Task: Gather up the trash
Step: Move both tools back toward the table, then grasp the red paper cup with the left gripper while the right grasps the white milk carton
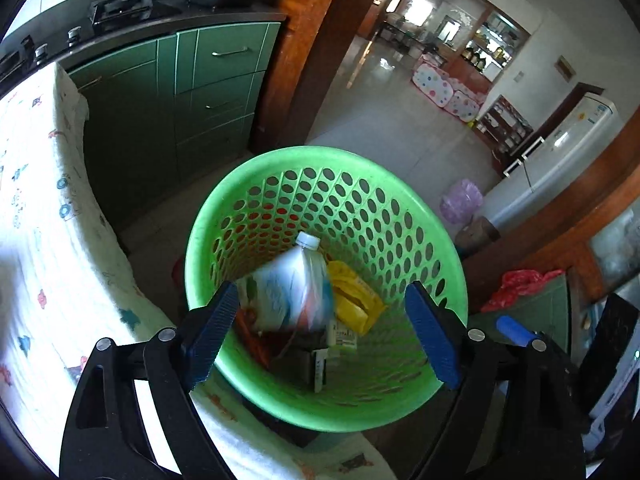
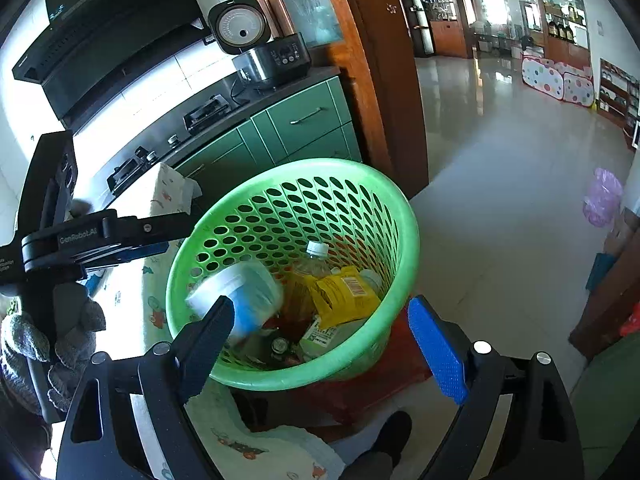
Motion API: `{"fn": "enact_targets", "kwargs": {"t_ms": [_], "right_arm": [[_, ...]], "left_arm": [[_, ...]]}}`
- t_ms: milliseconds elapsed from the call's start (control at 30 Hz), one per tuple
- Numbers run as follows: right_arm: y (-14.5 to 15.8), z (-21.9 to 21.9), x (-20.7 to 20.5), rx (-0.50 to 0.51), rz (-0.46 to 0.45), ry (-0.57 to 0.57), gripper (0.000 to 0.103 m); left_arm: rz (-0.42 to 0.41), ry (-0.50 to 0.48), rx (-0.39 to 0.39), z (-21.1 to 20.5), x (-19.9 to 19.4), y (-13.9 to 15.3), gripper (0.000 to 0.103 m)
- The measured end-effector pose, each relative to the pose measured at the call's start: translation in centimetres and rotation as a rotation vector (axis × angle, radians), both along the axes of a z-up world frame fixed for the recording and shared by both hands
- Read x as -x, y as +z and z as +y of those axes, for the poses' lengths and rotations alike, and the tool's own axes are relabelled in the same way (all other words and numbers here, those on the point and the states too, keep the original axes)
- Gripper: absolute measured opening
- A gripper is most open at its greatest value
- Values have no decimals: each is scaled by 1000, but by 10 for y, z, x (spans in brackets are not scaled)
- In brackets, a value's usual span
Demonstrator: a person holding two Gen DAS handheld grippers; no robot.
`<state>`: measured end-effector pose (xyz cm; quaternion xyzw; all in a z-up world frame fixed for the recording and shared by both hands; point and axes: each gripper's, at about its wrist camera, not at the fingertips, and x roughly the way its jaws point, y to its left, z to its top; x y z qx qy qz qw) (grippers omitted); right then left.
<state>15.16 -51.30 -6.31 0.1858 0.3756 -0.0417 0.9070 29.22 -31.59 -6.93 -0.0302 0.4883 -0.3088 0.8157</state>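
**Dropping the cup in the bin: trash run nearly there**

So at this point both my tools were parked over the green basket, pointing down into it. My left tool had its jaws spread wide with nothing between the pads, and same story for my right tool: released, empty. No grip on anything.

The white paper cup was blurred and sat at about 9 o'clock inside the basket, so my read is it was mid-drop or just landing. Under it: a clear plastic bottle with a white cap toward 12 o'clock, a yellow wrapper around 3 o'clock, plus some darker bits at the bottom I couldn't make out.

The basket stood on a red stool just beside the counter, which had a patterned cloth over it.

Step-wise I'd call this the release part done. Next move, I figured, would be pulling both tools back up clear of the rim and swinging round to the counter for whatever trash was left. None showed from here.
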Motion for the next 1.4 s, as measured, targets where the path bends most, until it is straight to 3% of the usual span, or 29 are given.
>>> {"fn": "enact_targets", "kwargs": {"t_ms": [367, 733, 1033, 1167, 1400], "right_arm": [[20, 34, 0, 7, -42, 83, 86], [36, 96, -15, 3, -74, 223, 86], [39, 140, -33, 3, -69, 334, 86], [38, 156, -41, 13, -59, 369, 87], [34, 181, -52, 36, -43, 430, 91]], "left_arm": [[-81, 143, -39, 75, 31, 37, 84], [-64, 505, -79, 210, 60, 46, 84], [-32, 788, -15, 310, 64, 42, 90], [30, 858, 27, 337, 50, 27, 90], [61, 915, 87, 351, 25, 10, 90]]}}
